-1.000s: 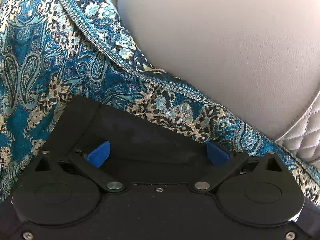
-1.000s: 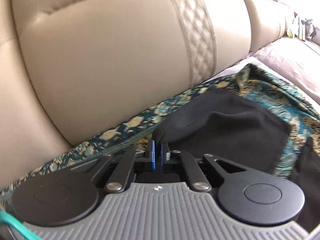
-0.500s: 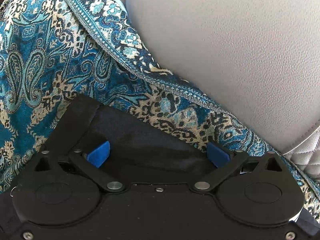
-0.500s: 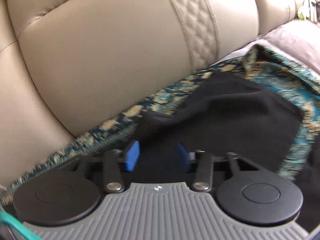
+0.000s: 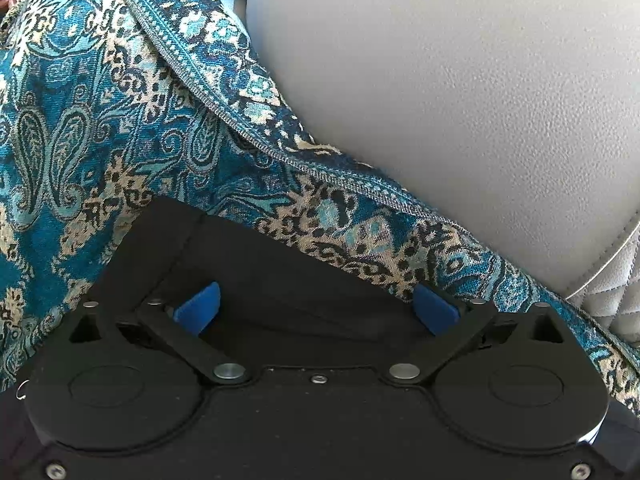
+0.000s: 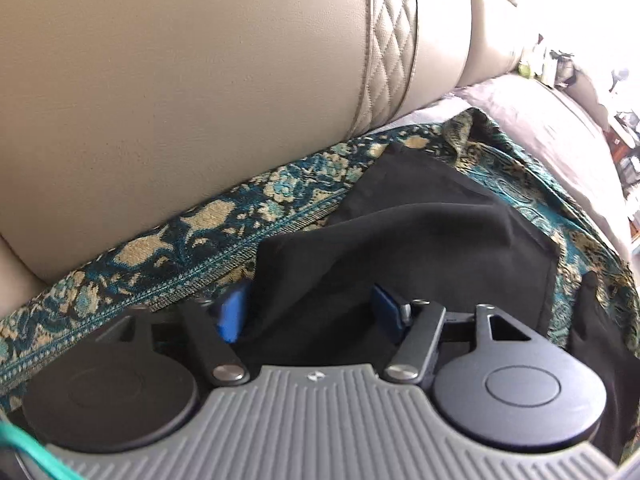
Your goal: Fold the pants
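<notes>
While the black pants [image 6: 420, 240] lie rumpled on the patterned throw [image 5: 100, 128] against the sofa back [image 6: 180, 100], folding looks barely begun. Right gripper [image 6: 308, 312], jaws just narrowing, straddles a raised fold, unpinched. Left gripper [image 5: 316, 308] spread wide over cloth. No readable writing.

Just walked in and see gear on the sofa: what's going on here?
A person is folding black pants on a patterned blue throw over a beige sofa. The left gripper is open above the fabric. The right gripper, jaws just closing, straddles a raised fold, not yet clamped.
</notes>
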### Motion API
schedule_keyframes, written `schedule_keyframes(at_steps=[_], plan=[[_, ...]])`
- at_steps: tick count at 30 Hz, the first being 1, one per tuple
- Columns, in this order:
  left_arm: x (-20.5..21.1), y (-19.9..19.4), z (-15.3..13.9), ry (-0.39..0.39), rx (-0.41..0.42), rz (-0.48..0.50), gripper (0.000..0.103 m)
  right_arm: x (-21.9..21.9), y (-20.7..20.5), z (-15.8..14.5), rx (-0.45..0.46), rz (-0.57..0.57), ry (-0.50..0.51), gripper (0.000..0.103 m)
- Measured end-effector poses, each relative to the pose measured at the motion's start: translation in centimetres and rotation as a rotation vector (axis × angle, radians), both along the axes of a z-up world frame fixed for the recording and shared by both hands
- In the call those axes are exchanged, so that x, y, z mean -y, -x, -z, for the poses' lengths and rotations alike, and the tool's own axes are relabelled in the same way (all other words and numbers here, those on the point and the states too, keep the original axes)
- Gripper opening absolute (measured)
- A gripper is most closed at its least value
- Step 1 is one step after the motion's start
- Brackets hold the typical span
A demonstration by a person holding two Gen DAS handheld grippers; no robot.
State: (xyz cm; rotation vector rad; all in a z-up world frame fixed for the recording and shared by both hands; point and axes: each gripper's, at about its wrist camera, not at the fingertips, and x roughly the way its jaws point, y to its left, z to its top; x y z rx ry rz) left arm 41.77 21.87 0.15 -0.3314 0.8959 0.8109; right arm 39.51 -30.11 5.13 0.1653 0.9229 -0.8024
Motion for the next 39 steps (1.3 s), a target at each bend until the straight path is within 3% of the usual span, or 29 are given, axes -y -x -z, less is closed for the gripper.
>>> schedule_keyframes(at_steps=[2, 5, 15, 19, 22, 25, 27, 28, 30, 31, 33, 39], plan=[[0.0, -0.1, 0.0, 0.0, -0.004, -0.001, 0.103, 0.2, 0.5, -0.6, 0.01, 0.025, -0.005, 0.004], [-0.3, -0.2, -0.1, 0.013, -0.011, 0.003, 0.103, 1.1, 1.7, -1.5, 0.053, 0.013, -0.064, 0.003], [-0.5, 0.5, -1.2, 0.075, -0.021, 0.037, 0.099, 3.1, 10.0, -4.2, 0.221, -0.13, -0.123, 0.004], [-1.0, 1.8, -2.1, 0.17, 0.03, 0.059, 0.103, 3.9, 13.7, -4.4, 0.265, -0.157, -0.132, 0.004], [-1.5, 2.3, -2.4, 0.216, 0.042, 0.017, 0.103, 4.1, 16.5, -4.2, 0.296, -0.171, -0.129, 0.004], [-0.9, 1.8, -2.4, 0.194, 0.0, 0.008, 0.103, 3.9, 19.4, -3.3, 0.312, -0.195, -0.107, 0.005], [0.0, 1.2, -1.9, 0.137, -0.07, 0.03, 0.102, 3.8, 20.7, -2.6, 0.314, -0.207, -0.098, 0.005], [0.5, 1.0, -1.7, 0.1, -0.094, 0.037, 0.098, 3.6, 21.4, -2.2, 0.315, -0.213, -0.092, 0.005], [1.8, 1.9, -2.2, 0.0, -0.036, 0.033, 0.04, 3.1, 22.3, -1.7, 0.314, -0.222, -0.08, 0.005], [2.2, 2.2, -2.6, -0.035, -0.033, 0.022, 0.004, 3.0, 22.6, -1.6, 0.312, -0.228, -0.073, 0.005], [2.3, 2.8, -3.3, -0.026, -0.036, 0.029, 0.005, 2.9, 23.1, -1.6, 0.314, -0.242, -0.058, 0.005], [1.3, 7.9, -8.4, 0.014, 0.116, 0.066, 0.004, 2.8, 24.6, -4.5, 0.384, -0.265, -0.01, 0.005]])
